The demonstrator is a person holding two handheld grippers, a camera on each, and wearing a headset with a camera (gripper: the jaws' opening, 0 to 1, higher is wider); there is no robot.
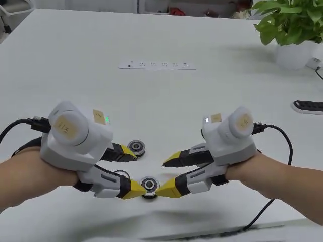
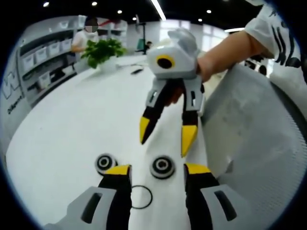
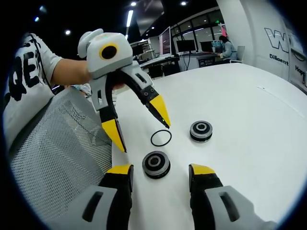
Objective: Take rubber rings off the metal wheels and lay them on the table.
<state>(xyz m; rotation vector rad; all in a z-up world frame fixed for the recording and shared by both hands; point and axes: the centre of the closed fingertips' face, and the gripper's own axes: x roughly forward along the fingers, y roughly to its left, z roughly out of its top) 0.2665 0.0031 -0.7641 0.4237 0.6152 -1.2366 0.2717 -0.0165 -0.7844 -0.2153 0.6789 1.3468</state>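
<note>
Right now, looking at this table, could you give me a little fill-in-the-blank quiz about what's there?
On the table lie ___ metal wheels. Only ___ rubber ring lies loose on it. The left gripper and the right gripper both have their jaws ___.
Missing words: two; one; open.

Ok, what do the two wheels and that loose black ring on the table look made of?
The wheels look like metal: shiny grey faces around the hub, with dark outer rims that may be rubber. The loose ring is thin and matte black, lying flat, so likely rubber too.
</note>
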